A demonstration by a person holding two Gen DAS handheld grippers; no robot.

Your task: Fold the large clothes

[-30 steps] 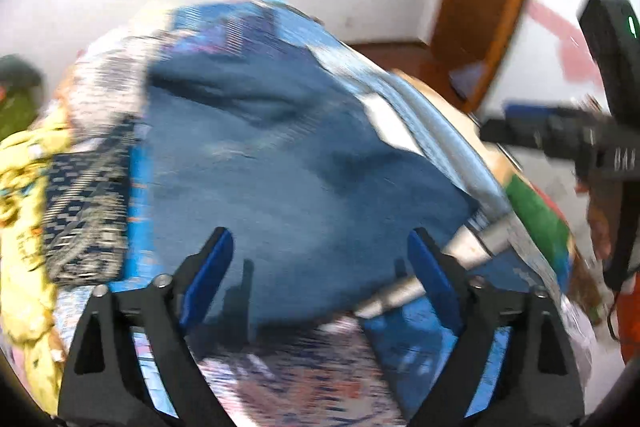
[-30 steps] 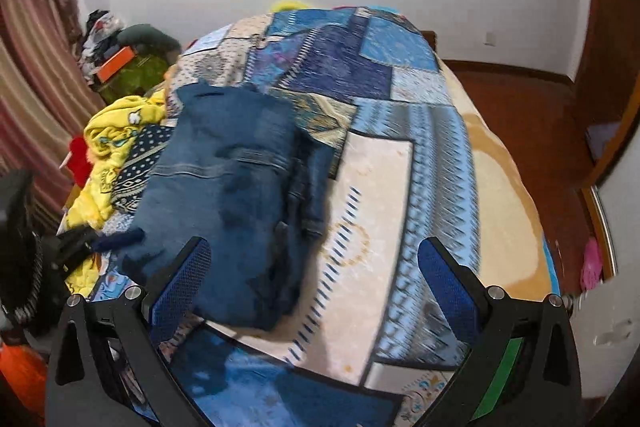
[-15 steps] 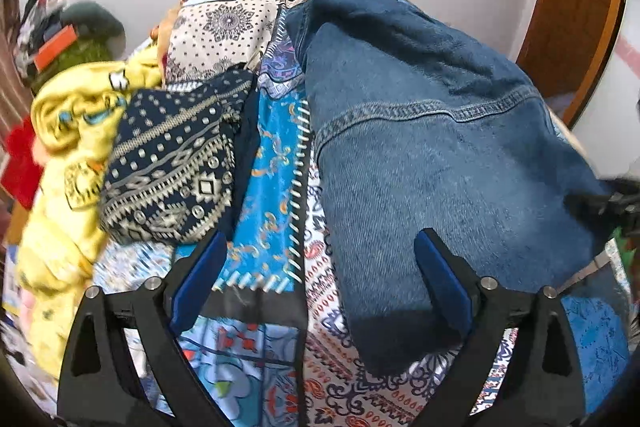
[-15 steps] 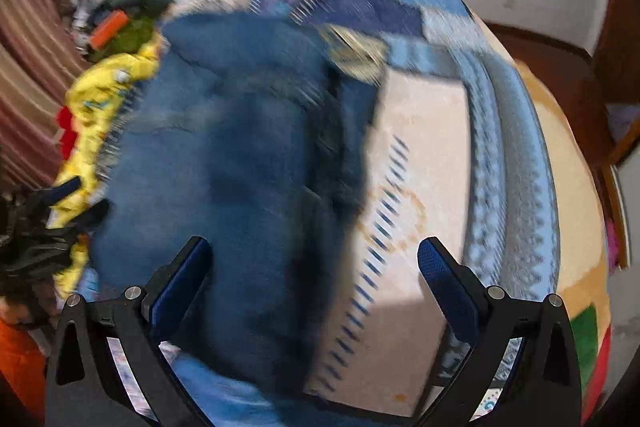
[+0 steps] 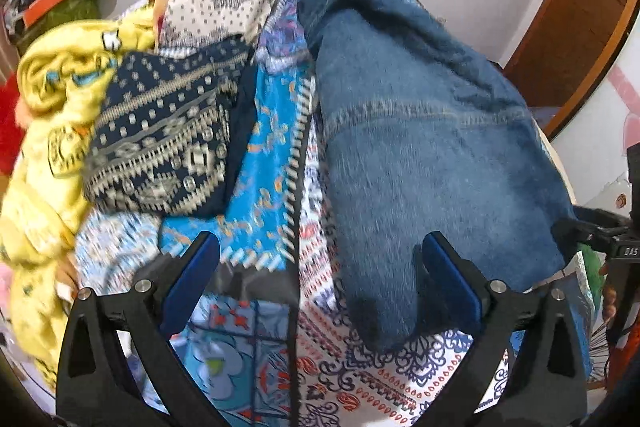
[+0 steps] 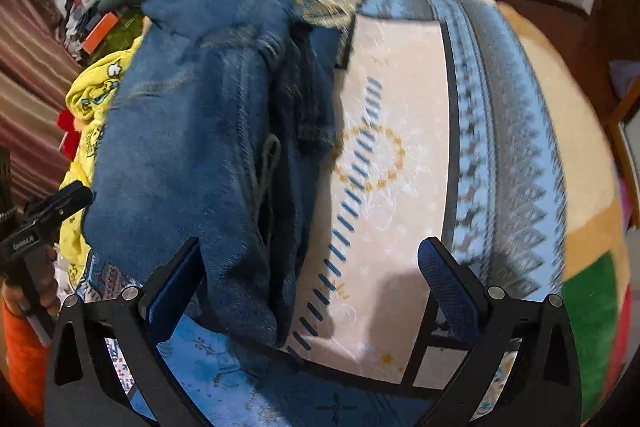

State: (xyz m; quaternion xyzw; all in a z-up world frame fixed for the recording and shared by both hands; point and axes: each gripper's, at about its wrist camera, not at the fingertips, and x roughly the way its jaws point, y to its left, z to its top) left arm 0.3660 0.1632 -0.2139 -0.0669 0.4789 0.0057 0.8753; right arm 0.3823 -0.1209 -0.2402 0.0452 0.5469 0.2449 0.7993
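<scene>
Right gripper body (image 5: 626,251): in your left wrist view you can read white letters "DAS" at the frame's right edge; the word is cut off there, so you cannot tell the rest.
Left gripper body (image 6: 24,241): in your right wrist view you see a small white printed word; it looks like a brand name, but it is too small and tilted for you to read with certainty.
Yellow garment (image 5: 60,147): you see cartoon prints, with no legible lettering.
Elsewhere: you will find no other readable text, number or sign.
</scene>
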